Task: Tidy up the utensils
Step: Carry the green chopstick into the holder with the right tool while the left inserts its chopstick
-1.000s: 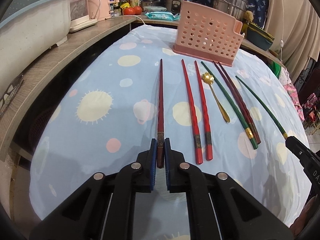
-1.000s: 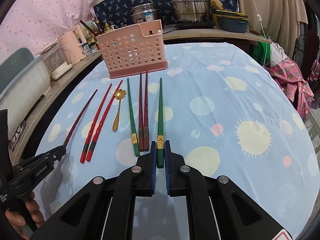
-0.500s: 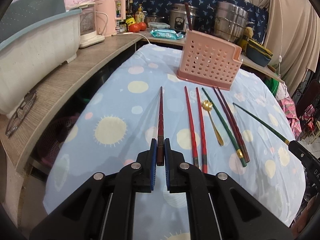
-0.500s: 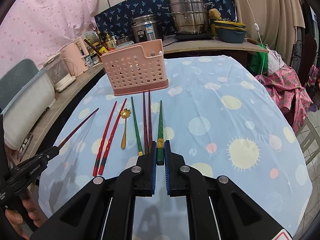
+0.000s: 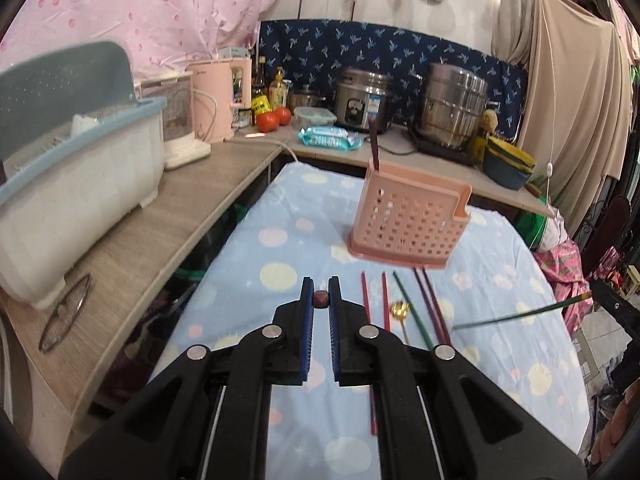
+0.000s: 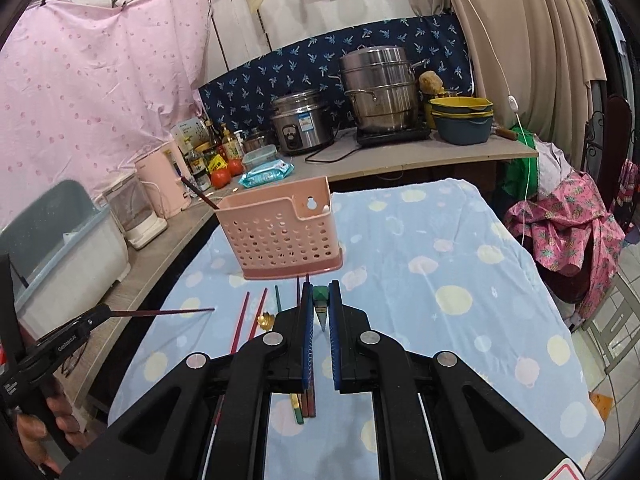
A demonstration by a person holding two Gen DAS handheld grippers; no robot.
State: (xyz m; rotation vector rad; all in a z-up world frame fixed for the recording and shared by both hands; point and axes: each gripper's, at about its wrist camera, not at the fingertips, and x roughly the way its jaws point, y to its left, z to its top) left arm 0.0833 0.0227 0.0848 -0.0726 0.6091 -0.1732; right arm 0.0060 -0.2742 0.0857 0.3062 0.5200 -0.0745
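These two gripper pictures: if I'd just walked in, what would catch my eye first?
Probably the two chopsticks held in the air: a dark red chopstick pinched in the left gripper, and a green chopstick in the right gripper. Next, the pink basket standing on the dotted blue tablecloth, with more chopsticks and a gold spoon lying in a row before it.

A pair of glasses [image 5: 66, 312] lies on the wooden counter [image 5: 160, 224] beside a white dish tub [image 5: 76, 184]; further back stand a pink kettle [image 5: 220, 100], two tomatoes [image 5: 273, 118], a pack of wipes [image 5: 330, 138], a rice cooker [image 6: 300, 122] and a stacked steel steamer [image 6: 378, 90]; yellow and blue bowls [image 6: 462, 118] sit at the right; pink cloth [image 6: 576, 236] hangs off a chair.
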